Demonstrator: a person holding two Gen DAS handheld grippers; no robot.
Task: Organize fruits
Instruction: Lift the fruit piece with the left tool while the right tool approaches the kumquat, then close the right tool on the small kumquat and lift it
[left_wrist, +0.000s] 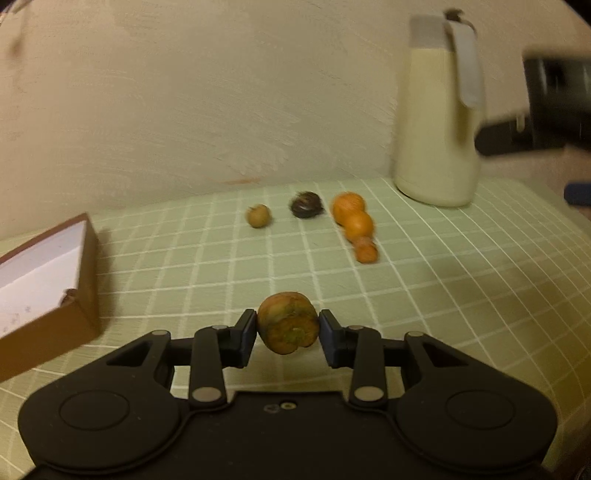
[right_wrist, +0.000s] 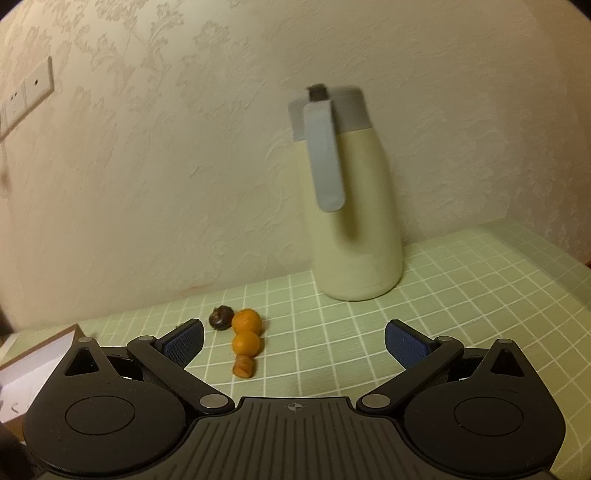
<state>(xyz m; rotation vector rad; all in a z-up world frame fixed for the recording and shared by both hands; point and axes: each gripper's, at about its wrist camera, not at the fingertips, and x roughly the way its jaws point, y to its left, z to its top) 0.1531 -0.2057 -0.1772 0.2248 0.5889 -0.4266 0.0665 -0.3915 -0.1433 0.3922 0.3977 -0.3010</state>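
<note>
Orange-green fruit (left_wrist: 288, 323) sits clenched in left claw (left_wrist: 288, 332); right claw (right_wrist: 293, 341) gapes released.

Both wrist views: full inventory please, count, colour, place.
held fruit: 1, orange-green, clamped in the left tool above the cloth
orange fruits: 3, orange, in a line on the cloth, largest at the wall end, smallest nearest the cameras
dark fruit: 1, dark brown, just left of the largest orange one
tan fruit: 1, yellowish brown, left of the dark one
box: 1, brown outside, white inside, open, left edge
jug: 1, cream with grey lid and handle, upright by the wall
tablecloth: 1, pale green, white grid
wall socket plate: white, on the wall, far left
left tool: black, shut on fruit
right tool: black, blue pads, open, holding nothing
</note>
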